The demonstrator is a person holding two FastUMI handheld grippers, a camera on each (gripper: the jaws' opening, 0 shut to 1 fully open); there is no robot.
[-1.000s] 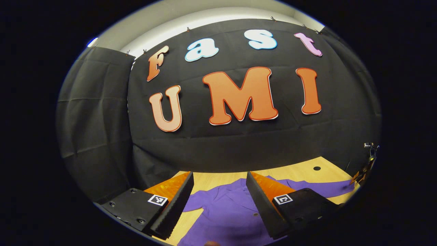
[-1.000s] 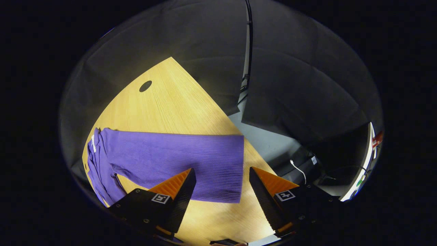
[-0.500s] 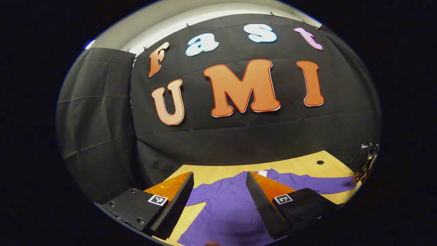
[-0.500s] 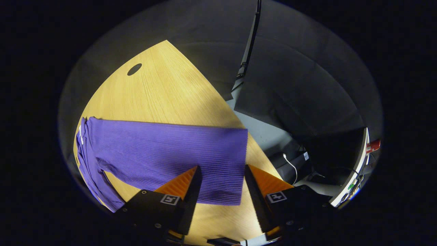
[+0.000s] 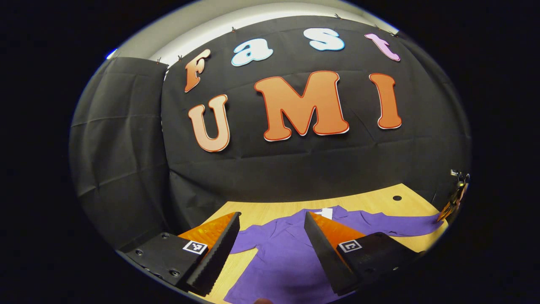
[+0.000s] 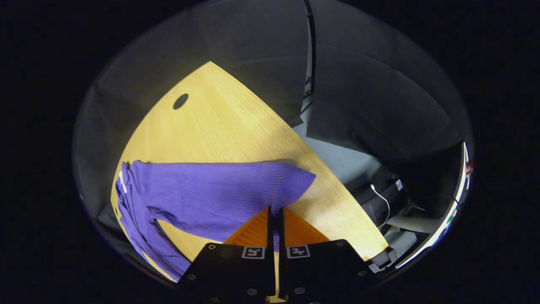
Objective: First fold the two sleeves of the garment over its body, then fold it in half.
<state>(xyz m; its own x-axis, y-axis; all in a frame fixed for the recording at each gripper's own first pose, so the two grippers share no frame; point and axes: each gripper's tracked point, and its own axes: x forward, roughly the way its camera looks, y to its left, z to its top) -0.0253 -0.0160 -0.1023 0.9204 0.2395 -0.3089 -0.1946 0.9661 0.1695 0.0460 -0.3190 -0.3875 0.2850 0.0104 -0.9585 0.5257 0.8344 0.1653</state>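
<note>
I see my right tongs (image 6: 275, 219) squeezed tight on the end of a sleeve (image 6: 219, 194). Both fingers press on the purple cloth, with just a thin strip of it between them. The sleeve end looks a bit lifted and bent where I hold it (its far corner points toward the edge of the surface (image 6: 236, 122)). The rest of the sleeve lies flat and runs back to the shirt (image 6: 135, 223), which is bunched at the left of the right gripper view. A small dark hole (image 6: 180, 101) sits in the wood, well apart from the cloth.

My left tongs (image 5: 270, 249) are wide open and hold nothing. They hang above the shirt (image 5: 278, 261), which lies spread on the surface (image 5: 379, 202). I see its collar with a white tag (image 5: 325, 213) between the fingers. The sleeve (image 5: 400, 226) stretches out flat to the right, toward the other tongs (image 5: 453, 202) at the far edge of the left gripper view.
</note>
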